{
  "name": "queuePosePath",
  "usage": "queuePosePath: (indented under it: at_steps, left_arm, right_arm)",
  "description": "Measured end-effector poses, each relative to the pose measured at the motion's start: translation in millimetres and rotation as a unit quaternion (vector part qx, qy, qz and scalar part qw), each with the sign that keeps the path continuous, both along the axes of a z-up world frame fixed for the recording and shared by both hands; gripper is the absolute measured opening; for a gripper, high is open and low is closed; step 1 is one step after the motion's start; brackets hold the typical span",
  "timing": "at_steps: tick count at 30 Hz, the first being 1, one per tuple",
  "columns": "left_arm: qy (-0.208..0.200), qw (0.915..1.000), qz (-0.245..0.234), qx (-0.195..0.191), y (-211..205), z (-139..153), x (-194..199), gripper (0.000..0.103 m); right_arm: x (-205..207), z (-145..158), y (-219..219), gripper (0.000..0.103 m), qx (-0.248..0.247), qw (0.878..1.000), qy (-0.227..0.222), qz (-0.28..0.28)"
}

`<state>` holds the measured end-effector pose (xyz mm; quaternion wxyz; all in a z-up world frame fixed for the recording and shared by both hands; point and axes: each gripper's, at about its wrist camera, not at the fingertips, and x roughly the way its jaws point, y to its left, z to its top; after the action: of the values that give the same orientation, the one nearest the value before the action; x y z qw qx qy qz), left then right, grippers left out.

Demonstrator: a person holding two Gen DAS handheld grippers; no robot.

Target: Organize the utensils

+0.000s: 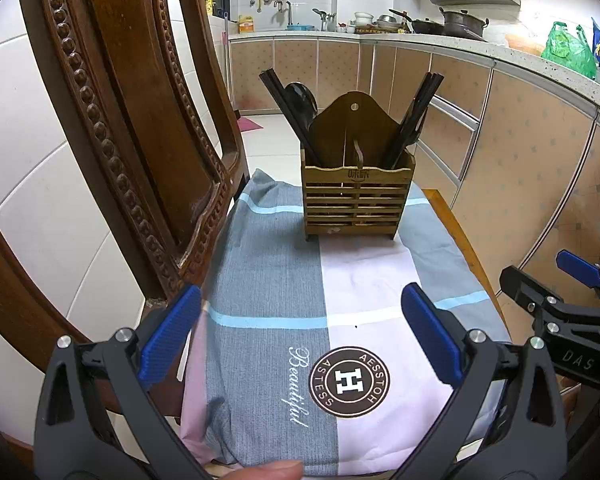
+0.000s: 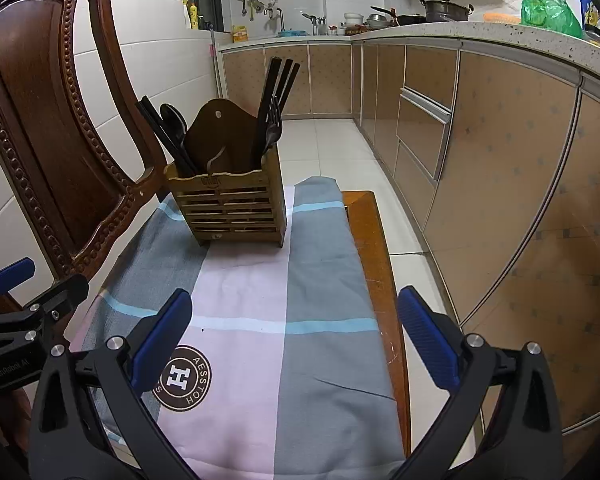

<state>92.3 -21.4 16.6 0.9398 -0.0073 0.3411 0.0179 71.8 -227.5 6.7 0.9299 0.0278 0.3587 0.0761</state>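
Left wrist view puts your left gripper (image 1: 300,340) low and nearest, ribbed blue pads spread wide with nothing between them, over a soft checked cloth (image 1: 268,264) of grey, pink and pale blue with a round brown logo. Your right gripper (image 2: 296,340) is likewise released, empty, over the same cloth. Straight ahead of both, well apart, a slatted wooden holder (image 1: 356,204) stands upright on the cloth. Dark chopsticks (image 1: 288,112) and a spoon (image 1: 302,98) lean outward from its left compartment; more chopsticks and a fork (image 2: 274,118) rise from the right. Their lower ends are hidden inside. A carved wooden chair (image 1: 112,92) stands at left.
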Motion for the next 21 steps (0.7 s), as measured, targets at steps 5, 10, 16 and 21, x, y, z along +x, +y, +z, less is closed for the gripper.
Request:
queuePosePath:
  at_steps: [5,10,16,21]
  left_arm:
    - [0.000,1.0000,-0.001,-0.002,0.1,0.1,0.1,0.099]
    - [0.000,1.0000,-0.001,-0.001,0.0,0.4,0.2,0.099]
    - [0.000,1.0000,-0.001,-0.001,0.0,0.2,0.1,0.099]
    - [0.001,1.0000,0.001,-0.002,0.3,-0.7,0.8,0.099]
  right_arm:
    - [-0.1,0.2,-0.4,0.100,0.001,1.000,-0.001,0.000]
    - [-0.4,0.6,-0.3,0.100,0.001,1.000,-0.001,0.000]
    - [-0.4,0.8,0.0,0.100,0.002,1.000,0.000,0.000]
    - [-0.4,0.4,0.1,0.100,0.002,1.000,0.000,0.000]
